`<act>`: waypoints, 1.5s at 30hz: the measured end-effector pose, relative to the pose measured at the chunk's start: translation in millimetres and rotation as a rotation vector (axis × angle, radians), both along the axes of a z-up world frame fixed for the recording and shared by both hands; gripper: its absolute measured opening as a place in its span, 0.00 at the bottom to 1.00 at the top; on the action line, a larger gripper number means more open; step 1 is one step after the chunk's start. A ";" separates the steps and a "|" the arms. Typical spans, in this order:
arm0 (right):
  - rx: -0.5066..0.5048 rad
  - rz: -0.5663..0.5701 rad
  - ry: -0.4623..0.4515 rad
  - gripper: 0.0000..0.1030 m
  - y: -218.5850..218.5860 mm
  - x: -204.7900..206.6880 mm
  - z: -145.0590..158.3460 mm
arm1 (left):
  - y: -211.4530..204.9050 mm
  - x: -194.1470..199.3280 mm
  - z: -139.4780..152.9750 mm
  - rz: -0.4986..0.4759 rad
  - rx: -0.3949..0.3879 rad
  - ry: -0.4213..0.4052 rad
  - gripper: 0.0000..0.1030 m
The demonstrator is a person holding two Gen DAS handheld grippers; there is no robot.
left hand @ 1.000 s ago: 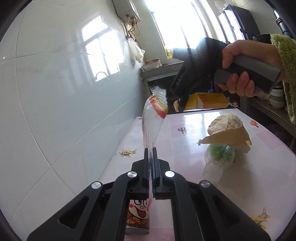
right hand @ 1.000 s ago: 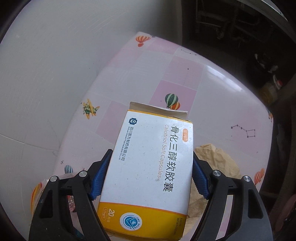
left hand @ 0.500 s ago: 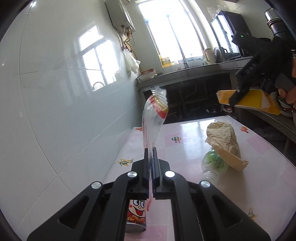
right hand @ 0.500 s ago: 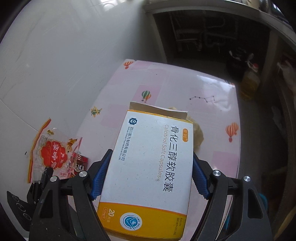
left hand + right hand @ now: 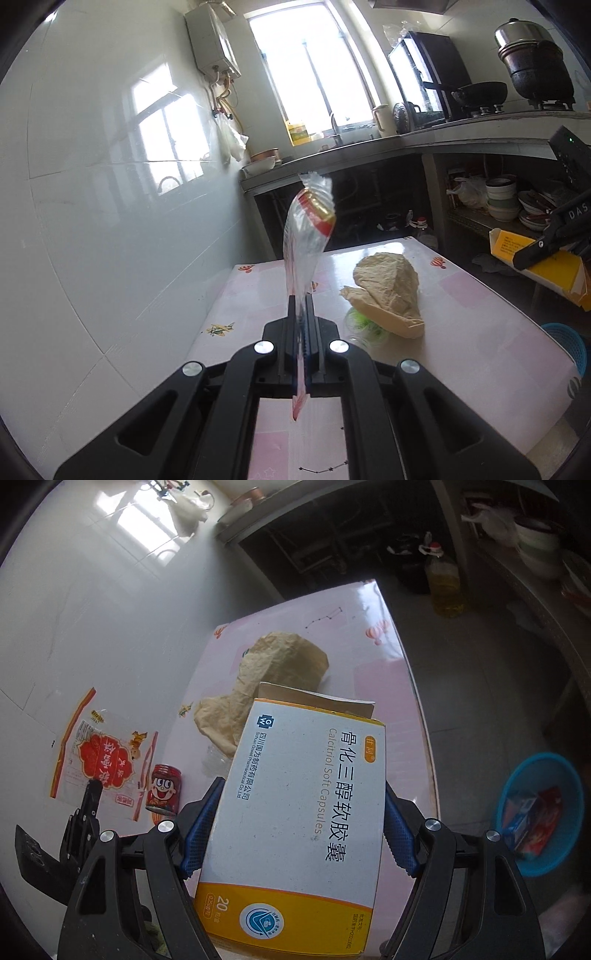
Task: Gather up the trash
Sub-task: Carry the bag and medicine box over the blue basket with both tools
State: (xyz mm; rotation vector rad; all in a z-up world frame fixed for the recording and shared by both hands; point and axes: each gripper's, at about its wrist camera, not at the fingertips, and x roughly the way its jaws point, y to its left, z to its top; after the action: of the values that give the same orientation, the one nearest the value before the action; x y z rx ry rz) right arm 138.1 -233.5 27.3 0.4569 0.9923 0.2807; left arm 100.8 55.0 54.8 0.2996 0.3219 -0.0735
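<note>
My left gripper [image 5: 301,325] is shut on a clear plastic wrapper [image 5: 306,240] with red print, held upright above the pink table [image 5: 480,332]; the wrapper also shows in the right wrist view [image 5: 103,760]. My right gripper [image 5: 295,812] is shut on a white and yellow medicine box [image 5: 306,794], held in the air off the table's right side; the box also shows in the left wrist view [image 5: 539,258]. A blue trash basket [image 5: 543,812] with some packets in it stands on the floor right of the table; its rim shows in the left wrist view [image 5: 570,343].
On the table lie a crumpled brown paper bag [image 5: 388,291], a clear bottle with green inside [image 5: 365,326] under it, and a small red can [image 5: 164,788]. A tiled wall [image 5: 110,221] runs along the table's left. A counter with shelves stands behind.
My right gripper with the box has swung right, off the table toward the blue basket, which has come into view. My left gripper has tilted up; the can has left its view.
</note>
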 end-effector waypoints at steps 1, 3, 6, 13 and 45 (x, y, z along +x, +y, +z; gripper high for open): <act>0.014 -0.016 0.009 0.71 -4.4 -7.8 -4.4 | -4.5 -3.3 0.0 -0.025 -0.004 0.005 0.02; 0.038 -0.044 0.027 0.71 -13.2 -20.4 -11.2 | -13.3 -8.0 1.3 -0.072 -0.016 0.016 0.02; 0.053 -0.096 0.041 0.71 -31.5 -39.9 -19.4 | -29.1 -10.5 4.7 -0.130 -0.015 0.021 0.02; 0.097 -0.213 0.037 0.71 -81.3 -70.4 -25.1 | -75.0 -10.5 15.0 -0.254 -0.018 0.041 0.02; 0.193 -0.754 0.251 0.71 -288.1 -148.4 -163.7 | -427.1 85.0 -119.7 -0.735 -0.017 0.982 0.02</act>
State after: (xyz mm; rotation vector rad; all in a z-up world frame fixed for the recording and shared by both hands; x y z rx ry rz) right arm -10.2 -521.6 -136.5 1.0209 0.9687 -0.3727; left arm 185.9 -372.1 -64.9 0.3367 1.1714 -0.9657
